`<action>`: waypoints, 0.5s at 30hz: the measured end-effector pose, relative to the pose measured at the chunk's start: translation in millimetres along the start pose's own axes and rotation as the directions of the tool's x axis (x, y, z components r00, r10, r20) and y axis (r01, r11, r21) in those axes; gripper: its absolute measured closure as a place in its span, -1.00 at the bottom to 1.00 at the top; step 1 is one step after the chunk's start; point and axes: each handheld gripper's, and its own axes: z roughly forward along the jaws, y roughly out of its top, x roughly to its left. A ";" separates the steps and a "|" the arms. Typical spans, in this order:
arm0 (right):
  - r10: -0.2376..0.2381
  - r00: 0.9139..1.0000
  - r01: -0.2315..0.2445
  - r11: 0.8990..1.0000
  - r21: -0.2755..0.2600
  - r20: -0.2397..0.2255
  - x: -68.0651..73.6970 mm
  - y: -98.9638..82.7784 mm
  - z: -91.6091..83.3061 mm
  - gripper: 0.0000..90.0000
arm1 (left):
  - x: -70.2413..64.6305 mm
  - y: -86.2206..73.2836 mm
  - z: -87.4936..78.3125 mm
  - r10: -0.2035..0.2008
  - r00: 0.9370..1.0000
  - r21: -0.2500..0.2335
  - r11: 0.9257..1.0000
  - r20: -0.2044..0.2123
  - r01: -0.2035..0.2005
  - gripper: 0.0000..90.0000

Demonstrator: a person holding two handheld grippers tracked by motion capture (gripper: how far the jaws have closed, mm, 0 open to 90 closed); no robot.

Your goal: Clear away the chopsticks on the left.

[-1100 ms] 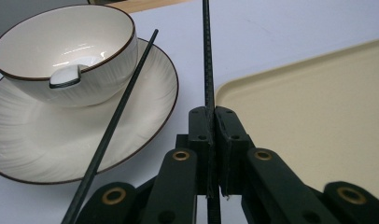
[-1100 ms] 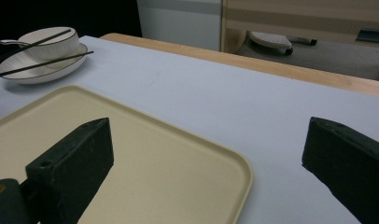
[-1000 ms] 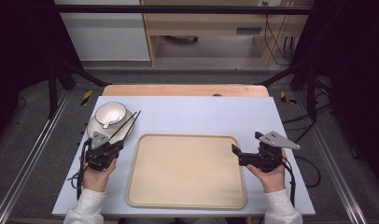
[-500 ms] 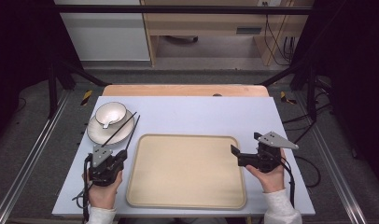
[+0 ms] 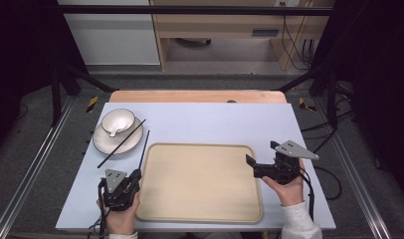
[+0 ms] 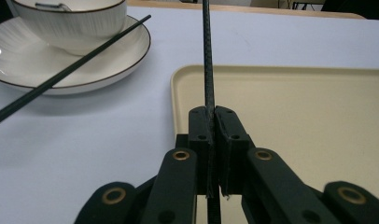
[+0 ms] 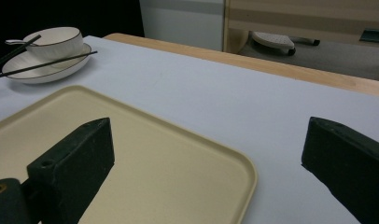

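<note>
- While pinched in left tool (image 5: 132, 178), chopstick (image 5: 143, 148) runs lengthwise beside tray's (image 5: 200, 219) left rim, tip toward plate (image 5: 103, 143).
- Right tool (image 5: 251, 163) spread, empty, at tray's right rim.

The held chopstick (image 6: 207, 56) shows a woven, carbon-like black surface with a faint sheen; the second chopstick (image 6: 71, 71) looks smooth and dark; the bowl (image 6: 71, 21) and plate (image 6: 29, 60) are glossy white ceramic with thin dark rims; the tray (image 5: 202, 181) is matt beige plastic, smooth; the tabletop (image 5: 210, 124) is matt pale sheet edged in light wood; the left tongs (image 6: 211, 126) are matt black plastic with brass-coloured rivets.
</note>
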 end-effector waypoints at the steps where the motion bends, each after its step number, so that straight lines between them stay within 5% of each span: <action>1: 0.001 1.000 -0.001 1.000 0.001 -0.001 -0.1 0.0 0.0 -0.94 | -0.9 -2.2 0.8 -0.004 1.000 0.002 1.000 -0.006 0.004 0.90; 7: -0.001 1.000 0.001 1.000 0.008 -0.004 1.3 -0.6 1.6 -0.94 | -8.2 -14.6 7.5 -0.033 0.999 0.007 0.999 0.001 0.033 0.91; 15: -0.006 1.000 0.006 1.000 0.019 -0.003 1.7 -2.3 4.9 -0.94 | -16.0 -28.7 22.2 -0.017 1.000 0.045 0.999 -0.016 0.018 0.90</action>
